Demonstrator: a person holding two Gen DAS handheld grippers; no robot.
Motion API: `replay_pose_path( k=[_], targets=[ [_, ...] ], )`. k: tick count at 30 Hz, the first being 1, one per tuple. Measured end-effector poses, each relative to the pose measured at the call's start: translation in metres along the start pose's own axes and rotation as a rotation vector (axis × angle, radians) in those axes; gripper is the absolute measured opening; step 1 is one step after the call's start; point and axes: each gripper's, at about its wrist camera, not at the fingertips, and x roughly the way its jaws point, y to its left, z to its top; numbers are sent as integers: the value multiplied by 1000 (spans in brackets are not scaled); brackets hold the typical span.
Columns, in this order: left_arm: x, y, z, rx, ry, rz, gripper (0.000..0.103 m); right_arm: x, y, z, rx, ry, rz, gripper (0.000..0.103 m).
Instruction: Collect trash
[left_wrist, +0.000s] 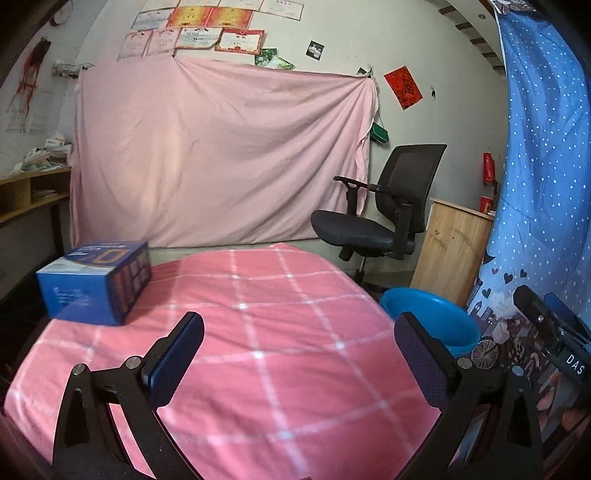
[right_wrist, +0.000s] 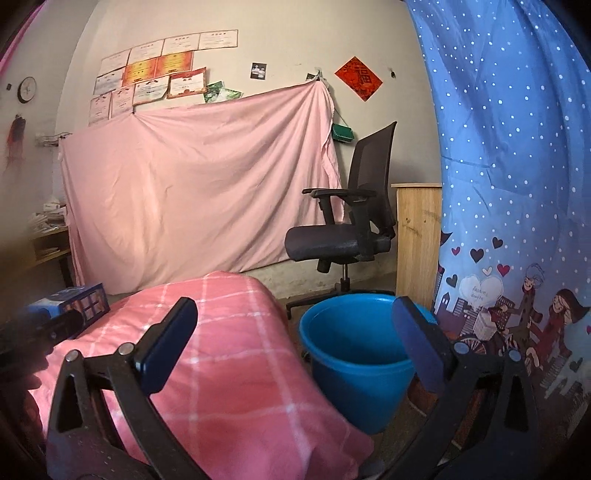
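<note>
A blue cardboard box (left_wrist: 96, 280) lies on the far left of a table covered with a pink checked cloth (left_wrist: 258, 332); it also shows small at the left in the right wrist view (right_wrist: 79, 301). A blue plastic bucket (right_wrist: 354, 354) stands on the floor right of the table, its rim visible in the left wrist view (left_wrist: 432, 314). My left gripper (left_wrist: 299, 350) is open and empty above the cloth, right of and nearer than the box. My right gripper (right_wrist: 295, 339) is open and empty over the table's right edge, by the bucket.
A black office chair (right_wrist: 347, 221) stands behind the bucket, a wooden cabinet (right_wrist: 417, 240) beside it. A blue dotted curtain (right_wrist: 509, 184) hangs at the right. A pink sheet (left_wrist: 221, 155) covers the back wall. The other gripper's body shows at the right edge (left_wrist: 554, 332).
</note>
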Motion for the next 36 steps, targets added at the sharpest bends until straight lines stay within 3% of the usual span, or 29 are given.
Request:
replay_pose_path(
  k=[7,17,36],
  targets=[
    [-35,12,-14,5,-36,37,101,-29,23,-11,8,16,24,103],
    [-75,27,-34,-4,-64,87,101,-66,44,-33,3,-7,-16,103],
    [-95,21,-59,27,-51,93,101,-88,58,-48,-54,-17,-18,103]
  ],
)
